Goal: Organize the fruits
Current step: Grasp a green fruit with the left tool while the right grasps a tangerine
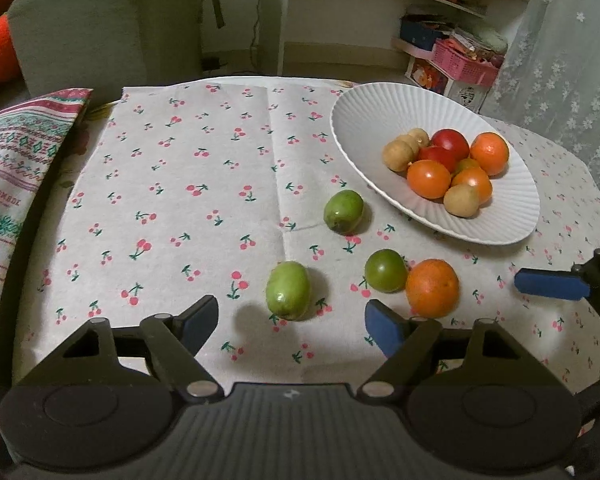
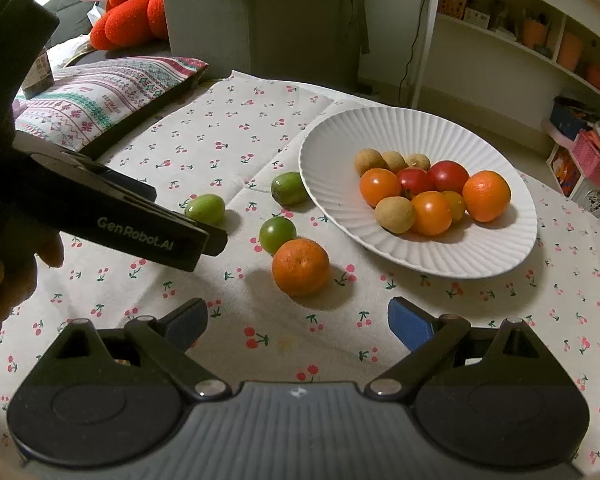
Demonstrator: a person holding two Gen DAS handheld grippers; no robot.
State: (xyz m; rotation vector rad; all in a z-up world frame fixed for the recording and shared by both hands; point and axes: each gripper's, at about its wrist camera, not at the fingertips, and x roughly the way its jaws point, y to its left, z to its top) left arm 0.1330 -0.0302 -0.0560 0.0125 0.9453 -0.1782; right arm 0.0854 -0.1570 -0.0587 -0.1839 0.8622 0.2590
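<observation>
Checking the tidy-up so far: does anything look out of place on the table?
Yes. Four fruits lie loose on the cloth beside the white plate: an orange touching a round green fruit, plus two oval green fruits. Nothing looks spilled or damaged.

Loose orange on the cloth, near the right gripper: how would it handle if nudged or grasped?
The orange is round and lies free on the flat cloth, so a nudge would likely roll it, perhaps into the green tomato that seems to touch it. Its dimpled peel should grip better than glossy skin. It looks firm, though a hard squeeze from the open right hand-held gripper might bruise it.
</observation>
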